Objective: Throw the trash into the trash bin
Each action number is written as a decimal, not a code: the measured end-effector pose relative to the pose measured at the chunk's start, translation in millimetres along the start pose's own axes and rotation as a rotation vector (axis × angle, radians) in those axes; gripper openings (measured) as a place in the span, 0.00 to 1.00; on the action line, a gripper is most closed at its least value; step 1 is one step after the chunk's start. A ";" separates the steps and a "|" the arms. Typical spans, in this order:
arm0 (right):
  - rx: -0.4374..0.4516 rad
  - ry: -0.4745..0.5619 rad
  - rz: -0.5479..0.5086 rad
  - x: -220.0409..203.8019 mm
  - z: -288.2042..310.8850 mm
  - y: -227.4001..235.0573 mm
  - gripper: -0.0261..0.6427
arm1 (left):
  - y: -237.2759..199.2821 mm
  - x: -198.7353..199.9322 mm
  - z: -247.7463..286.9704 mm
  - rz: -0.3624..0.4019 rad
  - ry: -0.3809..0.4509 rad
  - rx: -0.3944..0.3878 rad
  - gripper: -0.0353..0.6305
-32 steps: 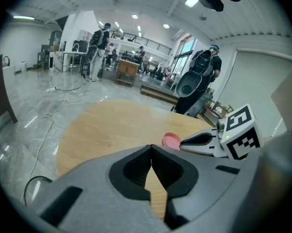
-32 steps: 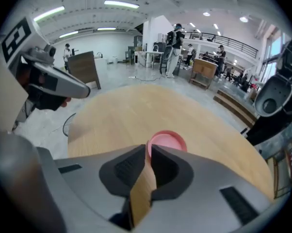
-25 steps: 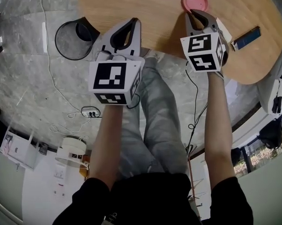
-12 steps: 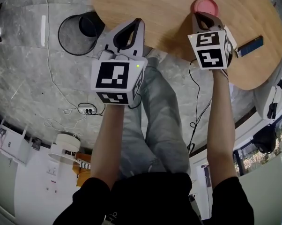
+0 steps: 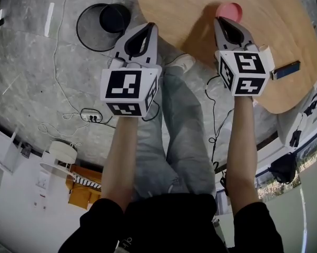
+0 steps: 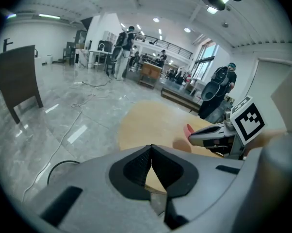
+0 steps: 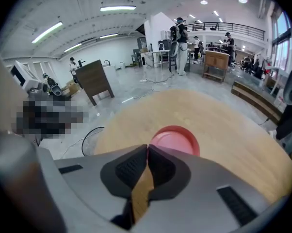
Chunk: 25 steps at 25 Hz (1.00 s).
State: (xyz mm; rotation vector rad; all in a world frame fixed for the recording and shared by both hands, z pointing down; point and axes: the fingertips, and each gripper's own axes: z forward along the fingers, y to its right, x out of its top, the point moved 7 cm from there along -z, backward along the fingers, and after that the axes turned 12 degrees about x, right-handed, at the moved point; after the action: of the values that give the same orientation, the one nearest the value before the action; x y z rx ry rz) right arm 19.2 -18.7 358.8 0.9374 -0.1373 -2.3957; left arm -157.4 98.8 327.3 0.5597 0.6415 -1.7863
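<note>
Trash bin (image 5: pixel 90 35) on floor left of table (image 5: pixel 179 9); disc (image 5: pixel 230 9) on table.

- Surface (image 5: pixel 185 9): bare wood ahead of the left tongs (image 5: pixel 148 26) and between them and the right tongs (image 5: pixel 220 21); free passage.
- Pink plate (image 5: pixel 230 9): just beyond the right tongs' tips; the only obstacle there.
- Trash bin (image 5: pixel 87 36): on the floor left of the left tongs, mouth open upward.
- Cable (image 5: pixel 58 62): loose on the floor beside the bin.
</note>
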 end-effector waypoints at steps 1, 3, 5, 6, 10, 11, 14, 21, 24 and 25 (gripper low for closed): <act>0.015 0.001 -0.010 5.1 5.5 -7.6 0.06 | -9.0 -2.5 -2.7 -0.014 0.000 0.017 0.06; 0.052 0.001 -0.025 15.3 19.2 -24.8 0.06 | -29.8 -8.6 -8.6 -0.047 0.001 0.057 0.06; 0.095 0.002 -0.036 25.3 34.6 -44.6 0.06 | -52.6 -15.1 -15.0 -0.087 0.004 0.099 0.06; 0.117 0.003 -0.045 30.5 42.3 -54.9 0.06 | -63.9 -18.0 -18.4 -0.107 0.008 0.121 0.06; 0.206 -0.010 -0.115 52.2 72.5 -99.4 0.06 | -107.0 -29.1 -35.9 -0.192 0.024 0.209 0.06; 0.232 -0.016 -0.134 57.3 80.4 -111.1 0.06 | -117.5 -32.5 -41.2 -0.214 0.028 0.231 0.06; 0.307 -0.039 -0.188 67.2 103.8 -145.7 0.06 | -146.4 -47.0 -57.6 -0.277 0.033 0.297 0.06; 0.451 -0.108 -0.306 76.8 158.9 -218.0 0.06 | -201.5 -84.7 -87.8 -0.402 0.038 0.413 0.06; 0.498 -0.140 -0.339 73.1 179.3 -239.1 0.06 | -217.3 -96.9 -96.6 -0.443 0.040 0.450 0.06; 0.513 -0.148 -0.349 72.0 185.9 -246.0 0.06 | -222.9 -100.6 -99.5 -0.456 0.041 0.462 0.06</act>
State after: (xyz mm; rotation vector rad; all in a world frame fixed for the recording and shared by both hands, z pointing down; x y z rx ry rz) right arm -259.1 130.0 385.0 1.0733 -0.7258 -2.8187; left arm -336.1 291.5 352.6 0.8073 0.3988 -2.3836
